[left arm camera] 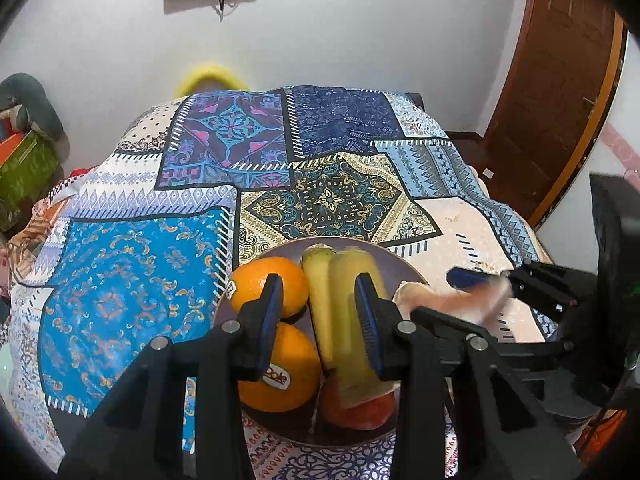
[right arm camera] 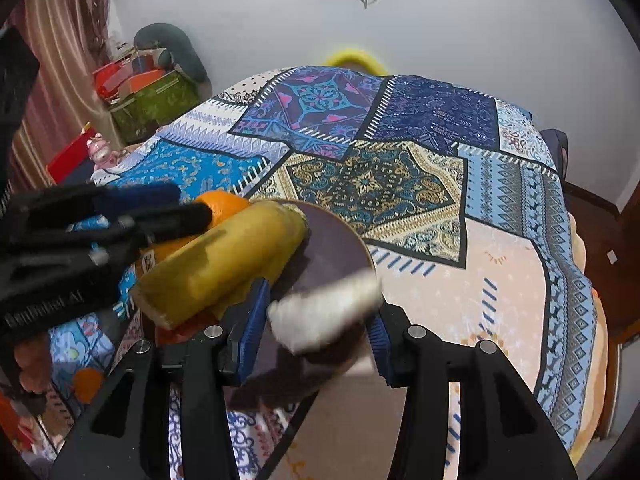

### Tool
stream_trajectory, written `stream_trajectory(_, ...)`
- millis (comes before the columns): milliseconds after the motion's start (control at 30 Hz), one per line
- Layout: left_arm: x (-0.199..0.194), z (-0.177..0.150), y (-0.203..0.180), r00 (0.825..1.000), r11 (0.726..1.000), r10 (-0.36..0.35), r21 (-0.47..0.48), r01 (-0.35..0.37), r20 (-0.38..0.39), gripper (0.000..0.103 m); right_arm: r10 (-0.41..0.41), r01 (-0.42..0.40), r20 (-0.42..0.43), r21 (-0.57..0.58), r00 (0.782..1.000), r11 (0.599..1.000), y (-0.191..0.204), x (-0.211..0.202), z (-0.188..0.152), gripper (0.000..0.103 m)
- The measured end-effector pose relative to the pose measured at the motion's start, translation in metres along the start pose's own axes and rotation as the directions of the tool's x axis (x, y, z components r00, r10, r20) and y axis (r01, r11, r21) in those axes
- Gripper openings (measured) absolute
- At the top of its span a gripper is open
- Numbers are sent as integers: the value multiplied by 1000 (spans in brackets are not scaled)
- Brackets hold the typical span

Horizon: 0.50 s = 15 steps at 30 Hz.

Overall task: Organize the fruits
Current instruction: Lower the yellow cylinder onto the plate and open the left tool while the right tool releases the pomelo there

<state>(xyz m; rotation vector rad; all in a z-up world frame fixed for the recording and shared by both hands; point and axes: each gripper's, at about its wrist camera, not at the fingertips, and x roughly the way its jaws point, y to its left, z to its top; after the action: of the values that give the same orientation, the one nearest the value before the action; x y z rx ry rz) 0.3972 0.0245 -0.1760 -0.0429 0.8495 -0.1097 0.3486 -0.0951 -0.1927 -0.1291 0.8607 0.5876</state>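
The left gripper (left arm camera: 320, 320) is hanging with jaws apart above the round brown plate (left arm camera: 404, 264), which is holding two oranges (left arm camera: 280, 368), yellow bananas (left arm camera: 340, 300) and a reddish fruit (left arm camera: 356, 408). The right gripper (right arm camera: 316, 328), jaws apart, is bracketing a blurred pale fruit (right arm camera: 324, 312) over the plate's rim; whether it is gripping it I cannot tell. The patchwork tablecloth (left arm camera: 320, 184) is stretching beyond.

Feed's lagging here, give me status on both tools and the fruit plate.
Left tool open over yellow bananas. Right tool open around blurred pale peeled piece. Round dark plate crowded: oranges, bananas.
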Motion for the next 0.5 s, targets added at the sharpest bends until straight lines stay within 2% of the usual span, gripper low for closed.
stream_trajectory(200, -5, -5, 9, 1000, 999, 2, -35, -2, -10, 37, -9, 10, -17, 5, 1000, 1000, -3, -3, -11, 44)
stream_trajectory(300, -7, -8, 13, 1000, 999, 2, -47, -2, -17, 37, 12, -11, -33, 23, 999, 1000, -6, -3, -15, 44)
stream_trajectory(500, -17, -15, 18, 1000, 998, 10, -56, -11, -21, 37, 6, -5, -18, 28, 1000, 1000, -6, -17, -21, 45)
